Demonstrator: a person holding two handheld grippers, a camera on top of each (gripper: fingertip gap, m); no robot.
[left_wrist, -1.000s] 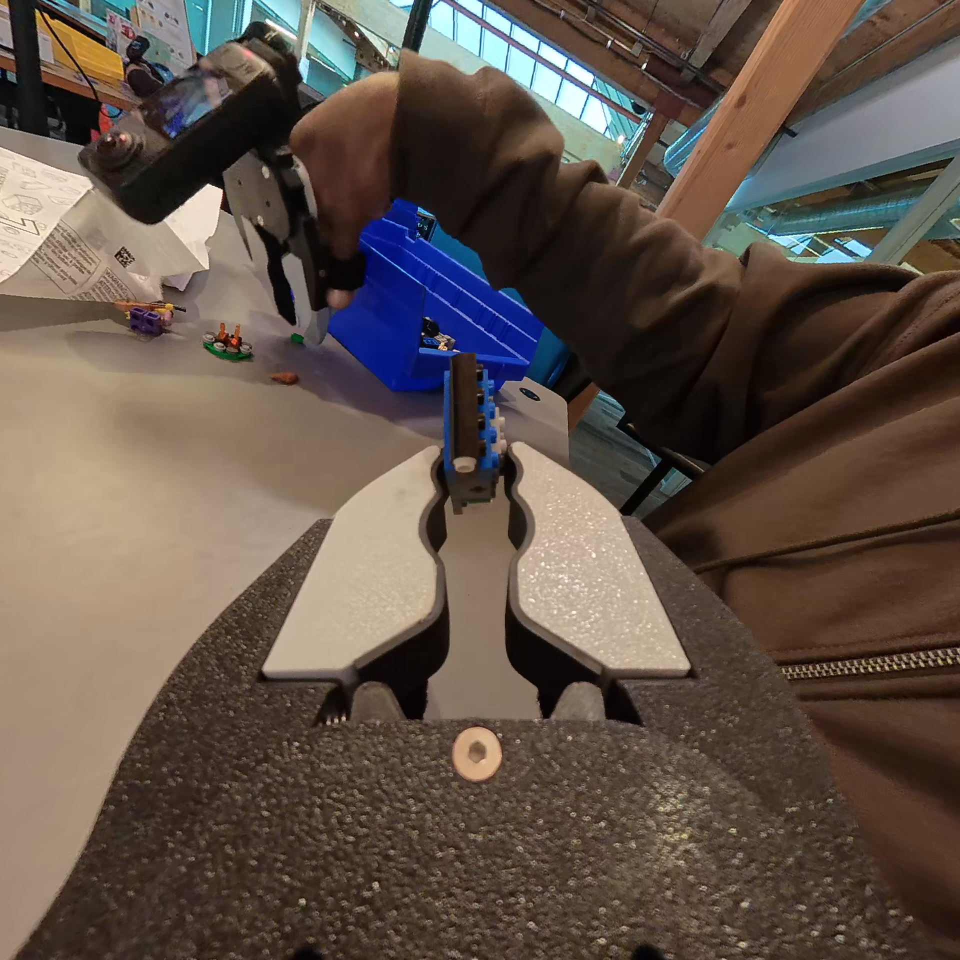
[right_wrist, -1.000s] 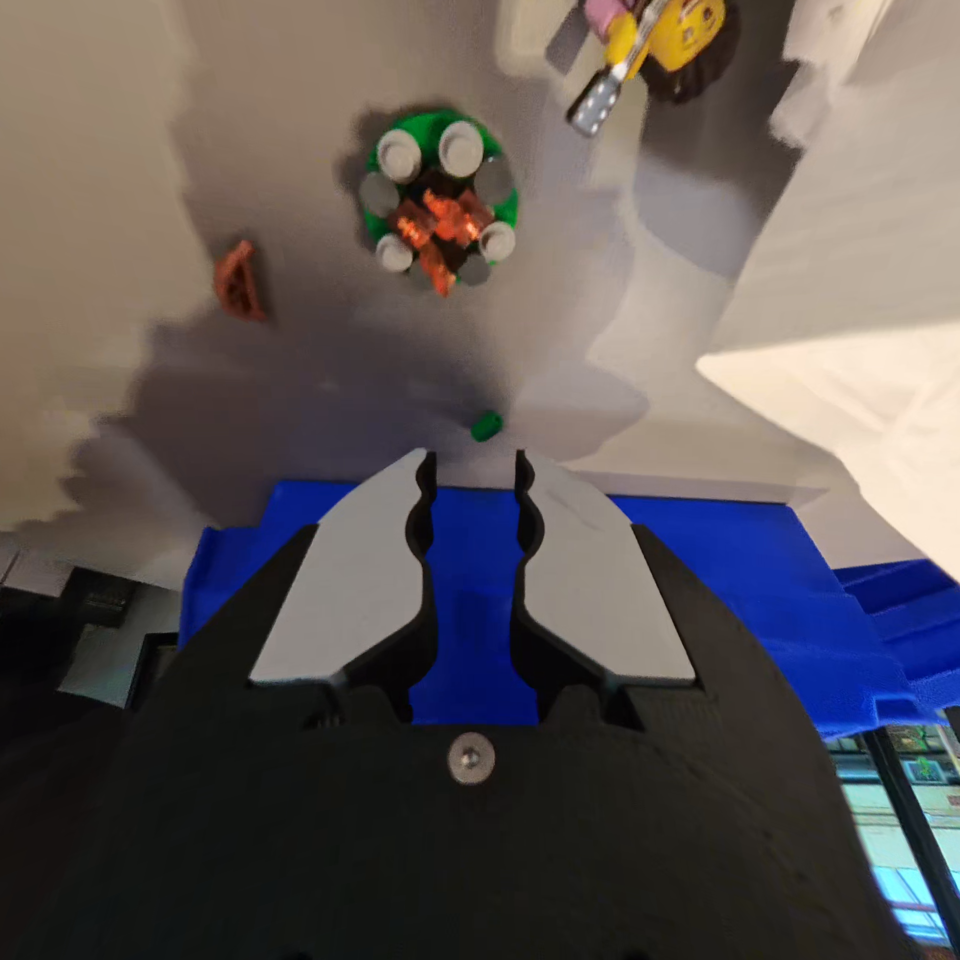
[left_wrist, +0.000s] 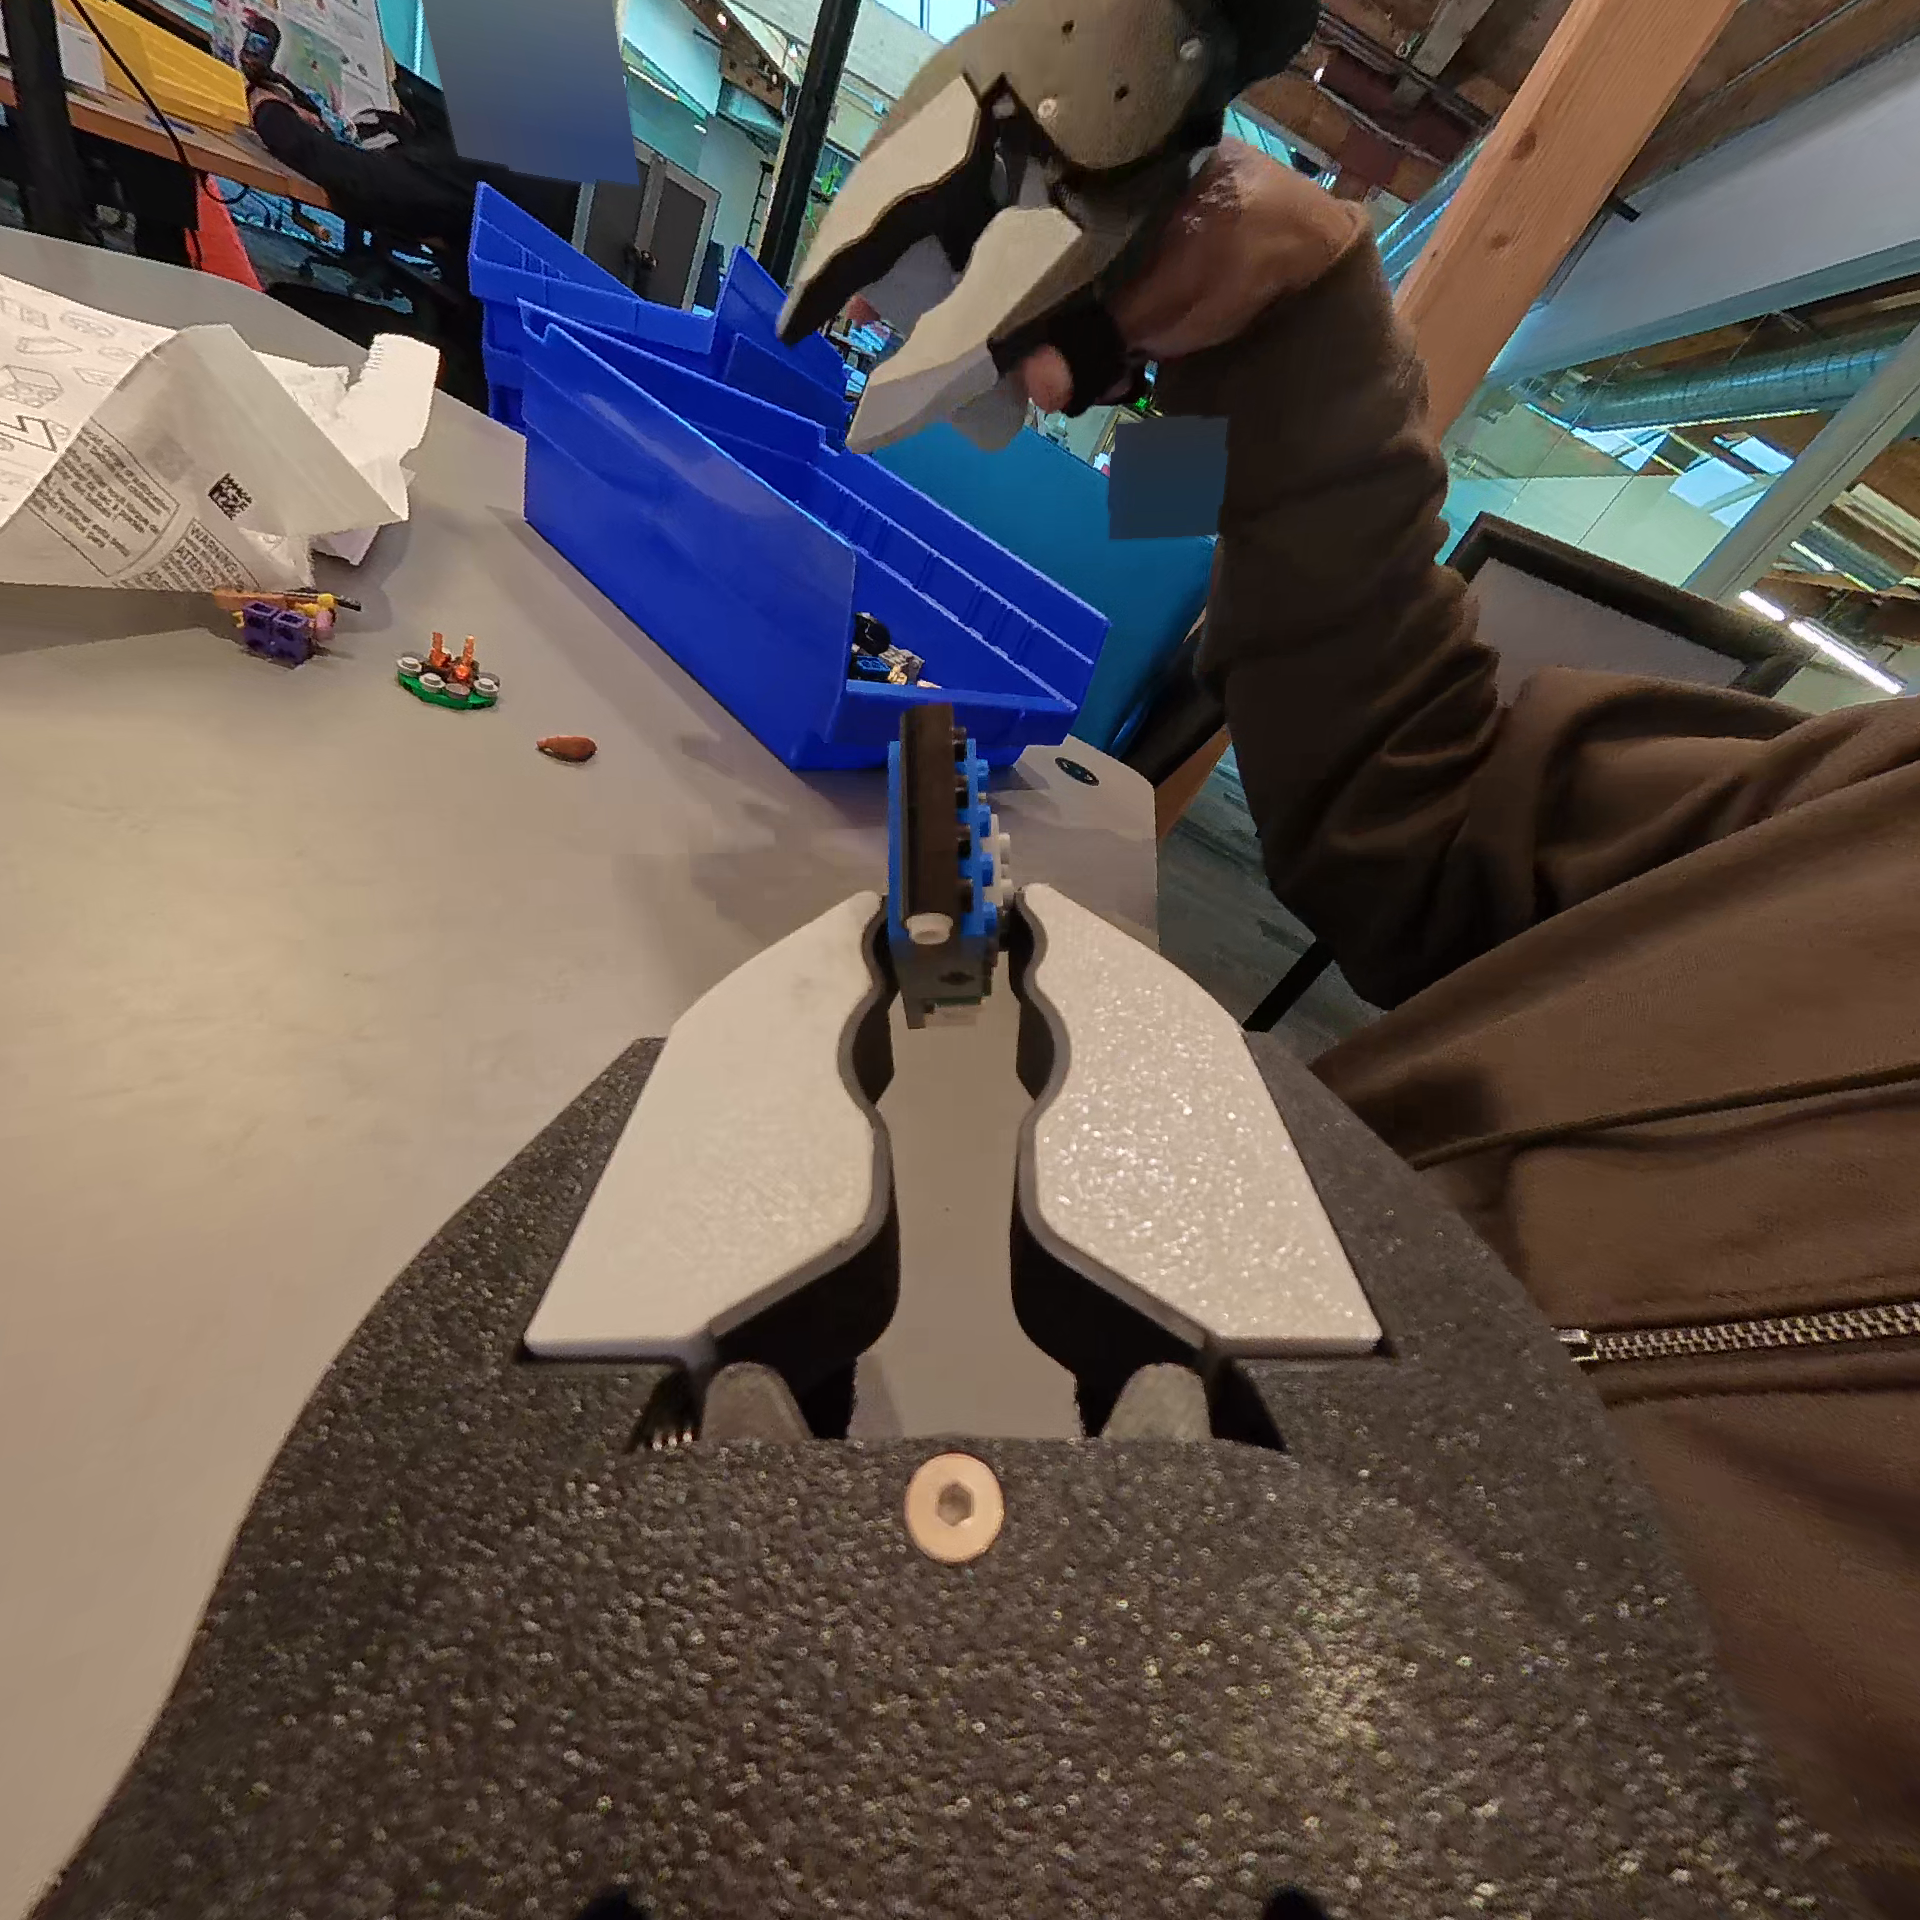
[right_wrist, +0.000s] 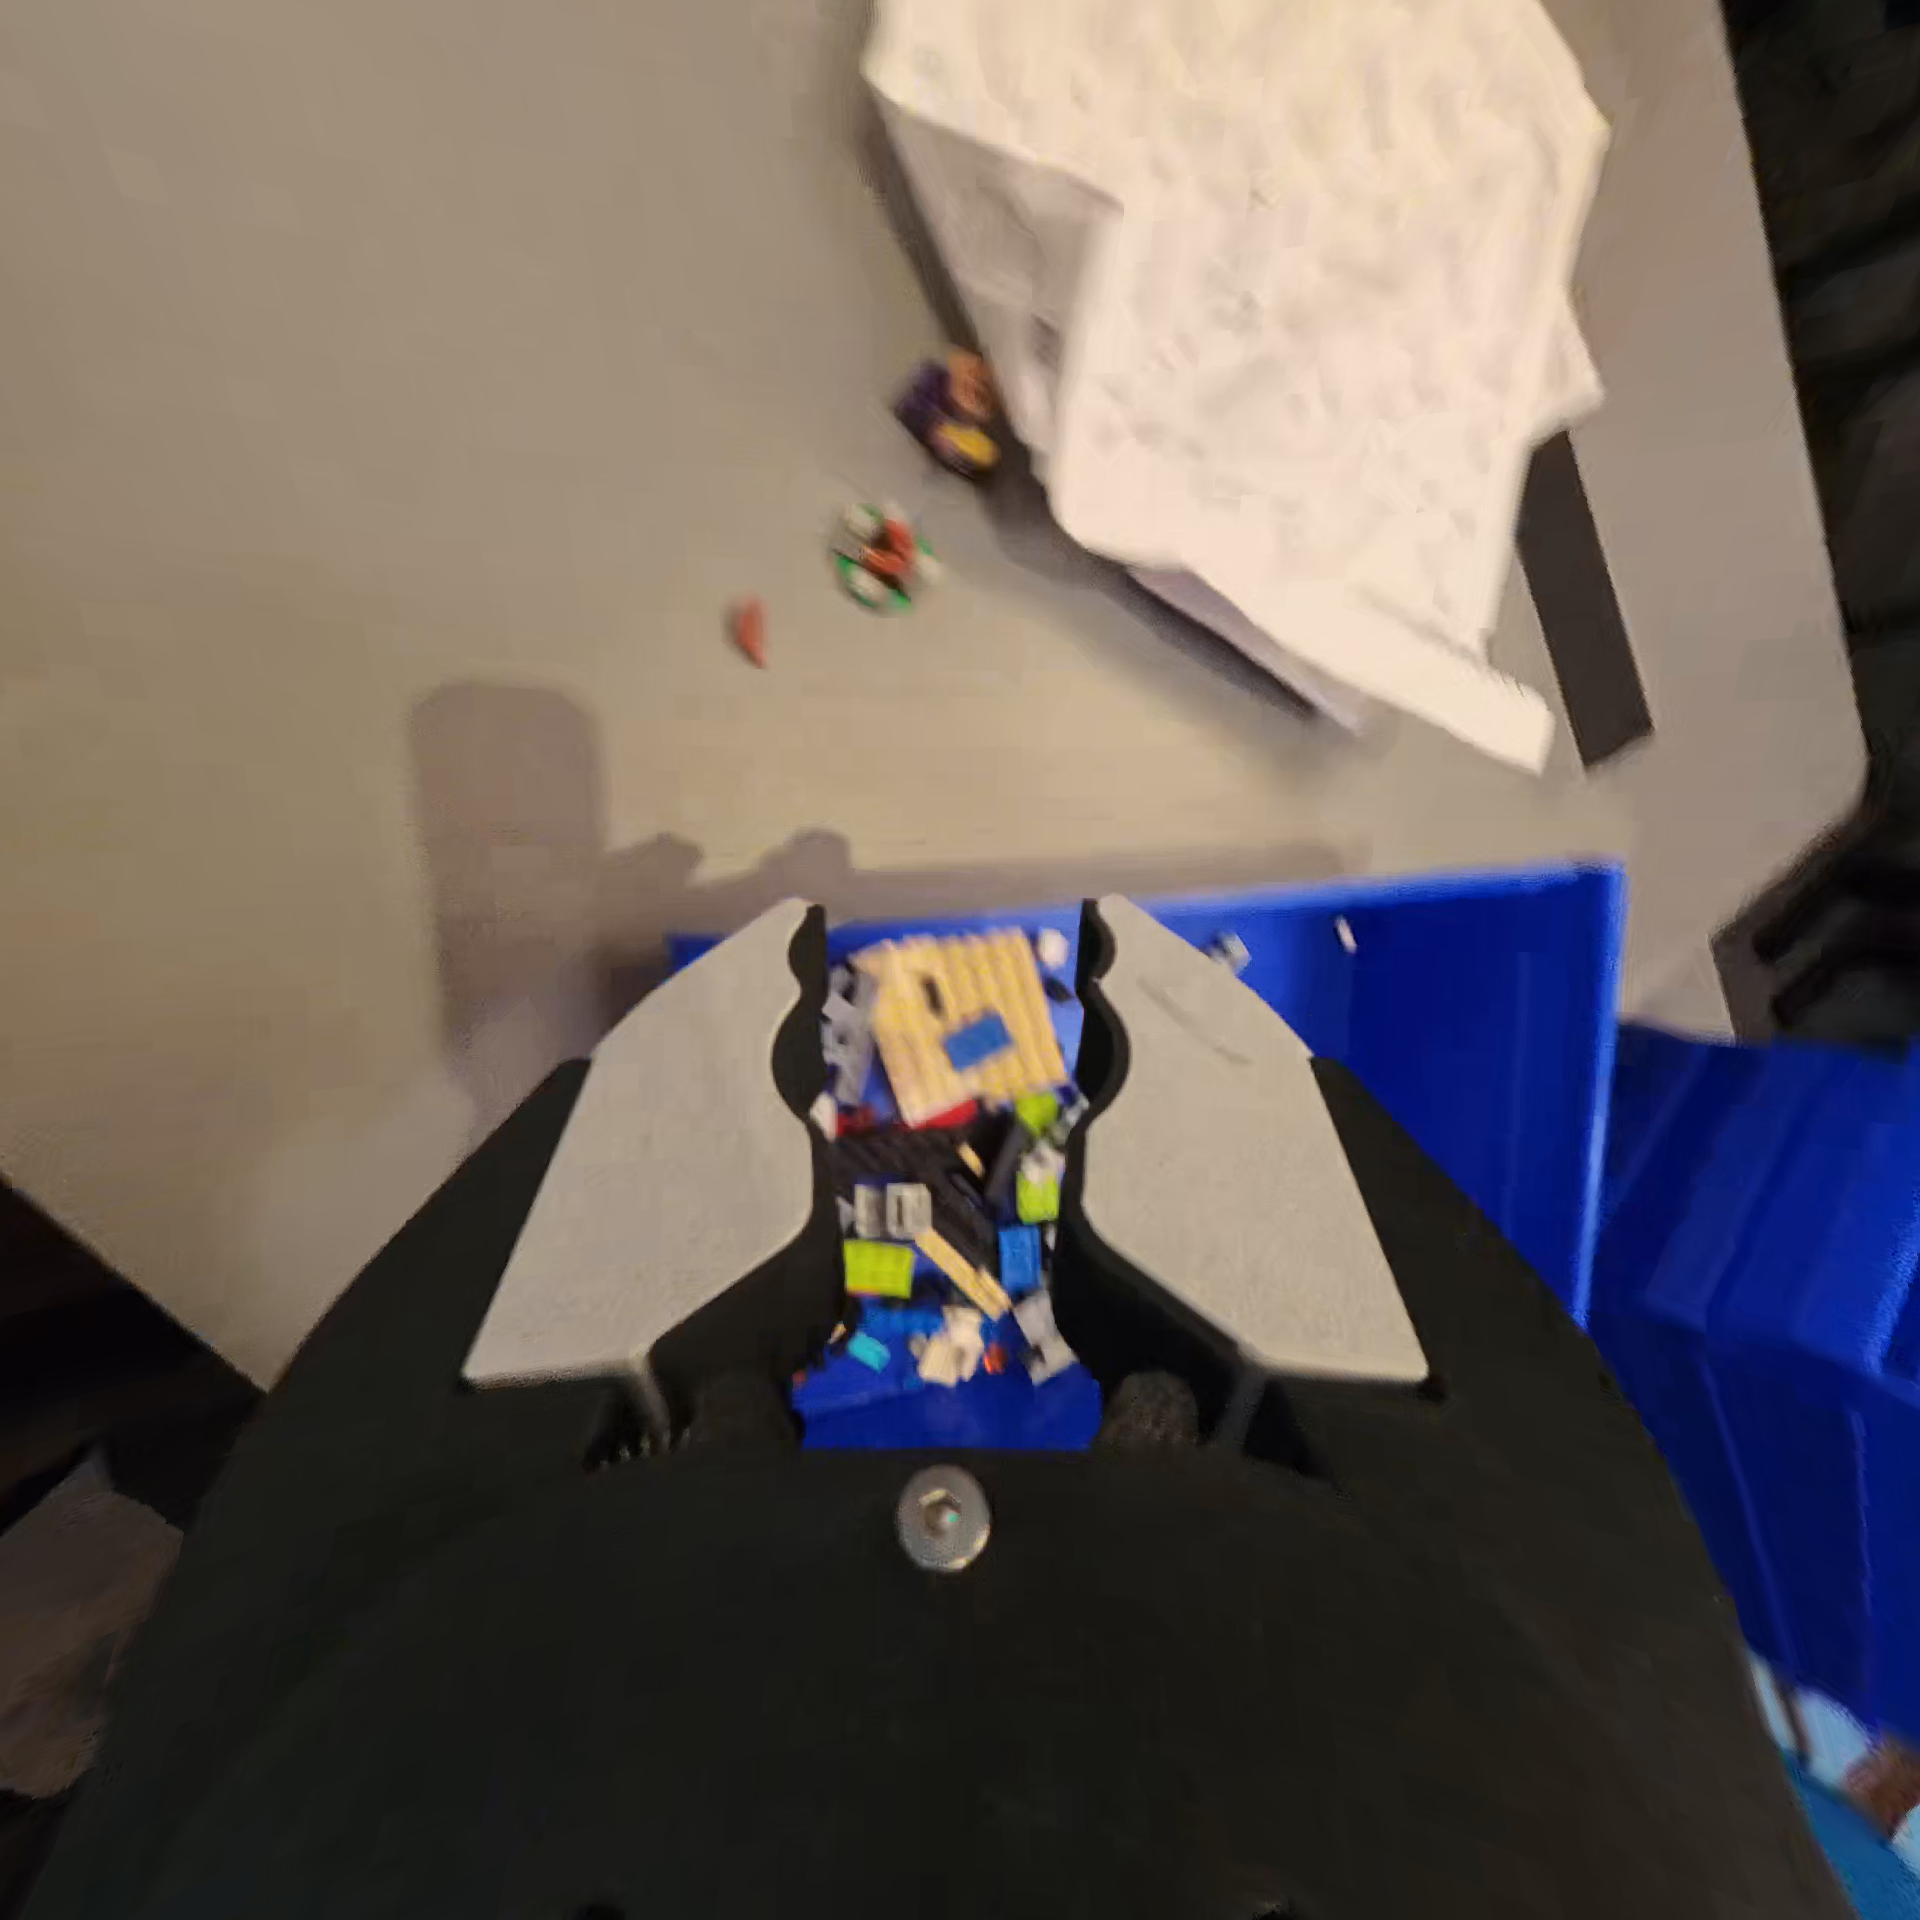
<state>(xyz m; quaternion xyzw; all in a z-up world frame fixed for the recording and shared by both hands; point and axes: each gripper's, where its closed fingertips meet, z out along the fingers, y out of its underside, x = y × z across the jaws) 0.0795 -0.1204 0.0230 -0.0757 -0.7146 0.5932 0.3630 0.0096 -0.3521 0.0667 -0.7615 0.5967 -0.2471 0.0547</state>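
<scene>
The left tongs (left_wrist: 943, 935) clamp a narrow upright stack of blue, black and white toy bricks (left_wrist: 940, 852), a white peg on its near end, held above the grey table (left_wrist: 312, 987) near its right edge. The right tongs (right_wrist: 945, 925) stand wide, bare, above the blue plastic bin (right_wrist: 1455, 997) of mixed bricks.

looks like a big open workshop or makerspace, exposed timber beams (left_wrist: 1538, 177) and ducting (left_wrist: 1704, 374) overhead, glass walls, grey tabletop (left_wrist: 260, 987), blue parts bins (left_wrist: 707, 499), yellow bins on shelving (left_wrist: 156, 52) at the back
</scene>
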